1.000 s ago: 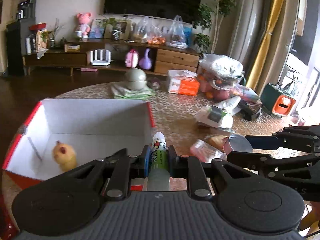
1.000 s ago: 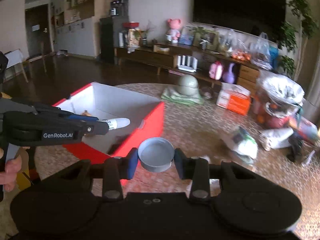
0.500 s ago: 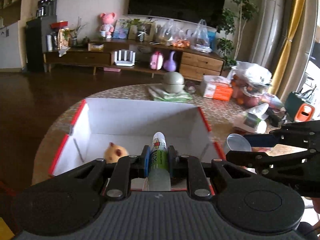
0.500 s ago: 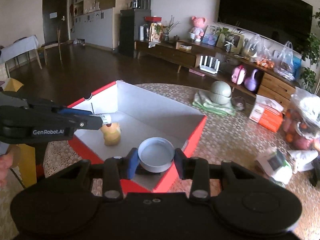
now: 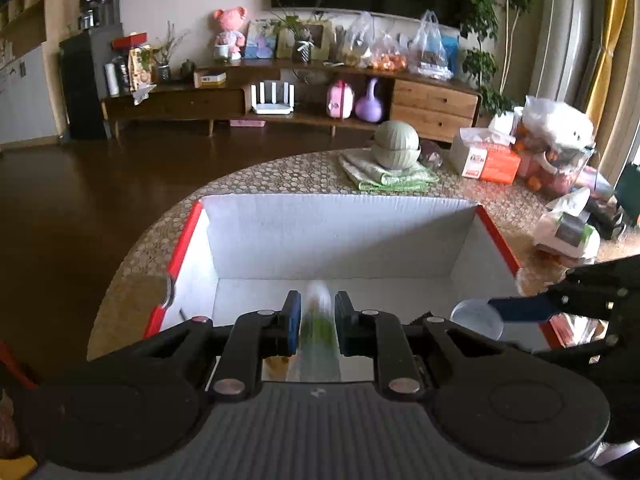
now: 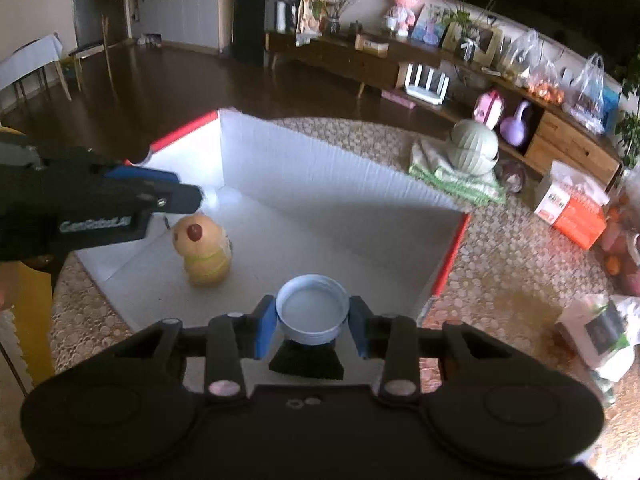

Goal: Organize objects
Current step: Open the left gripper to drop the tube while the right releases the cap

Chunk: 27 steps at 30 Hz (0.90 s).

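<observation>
At lower centre of each view, our left tool [image 5: 316, 322] stands apart around a blurred bottle [image 5: 318, 336] over the red box [image 5: 340, 216]; our right tool [image 6: 312, 322] is clamped on a white lid [image 6: 312, 312].

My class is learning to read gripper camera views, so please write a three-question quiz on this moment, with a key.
1. True or false: the box is empty.
2. What do the right tongs hold? A) a spoon B) a round white lid C) a sponge
3. Fill in: the thing between the left tongs is a blurred ____.

Key:
1. False. A yellow toy stands upright on the box floor.
2. B. The lid sits between both fingers, over the box.
3. Bottle. It is green and white, smeared by motion, and a gap shows on each side, so the tongs look open.
</observation>
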Tool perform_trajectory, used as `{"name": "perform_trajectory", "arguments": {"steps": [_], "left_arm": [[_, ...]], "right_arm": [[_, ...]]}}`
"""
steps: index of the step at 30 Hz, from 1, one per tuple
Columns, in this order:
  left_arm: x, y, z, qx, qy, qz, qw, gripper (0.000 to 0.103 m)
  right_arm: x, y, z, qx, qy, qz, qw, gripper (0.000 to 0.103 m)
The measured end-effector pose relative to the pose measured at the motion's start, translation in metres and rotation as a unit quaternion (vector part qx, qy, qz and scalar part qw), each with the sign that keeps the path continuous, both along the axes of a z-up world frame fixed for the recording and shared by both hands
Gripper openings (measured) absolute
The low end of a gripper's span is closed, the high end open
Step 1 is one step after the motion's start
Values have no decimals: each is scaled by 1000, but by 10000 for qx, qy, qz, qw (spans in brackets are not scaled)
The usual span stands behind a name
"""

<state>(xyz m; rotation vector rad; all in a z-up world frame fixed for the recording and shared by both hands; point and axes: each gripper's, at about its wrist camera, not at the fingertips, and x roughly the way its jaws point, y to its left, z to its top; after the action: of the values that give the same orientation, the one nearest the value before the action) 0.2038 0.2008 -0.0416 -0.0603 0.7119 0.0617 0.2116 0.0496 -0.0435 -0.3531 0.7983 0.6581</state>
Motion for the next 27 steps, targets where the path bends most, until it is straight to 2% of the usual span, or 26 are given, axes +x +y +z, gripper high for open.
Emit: {"name": "perform_trajectory", "arguments": {"steps": [6, 13, 17, 20, 27], "left_arm": [[28, -5, -14, 7, 347, -148, 9993, 17], [33, -5, -27, -92, 573, -140, 9982, 17], [28, -5, -31, -100, 613, -124, 9980, 17], [27, -4, -31, -134, 609, -69, 9980, 17], [16, -4, -25, -171, 545, 13, 9984, 17]], "right_arm": [[8, 13, -15, -185, 103, 63, 9998, 38], [12, 19, -21, -288, 132, 93, 9995, 39], [9, 19, -22, -249, 148, 170, 9994, 42], [7, 15, -19, -149, 136, 166, 9997, 50], [-4, -3, 0, 129, 73, 152, 9998, 51]]}}
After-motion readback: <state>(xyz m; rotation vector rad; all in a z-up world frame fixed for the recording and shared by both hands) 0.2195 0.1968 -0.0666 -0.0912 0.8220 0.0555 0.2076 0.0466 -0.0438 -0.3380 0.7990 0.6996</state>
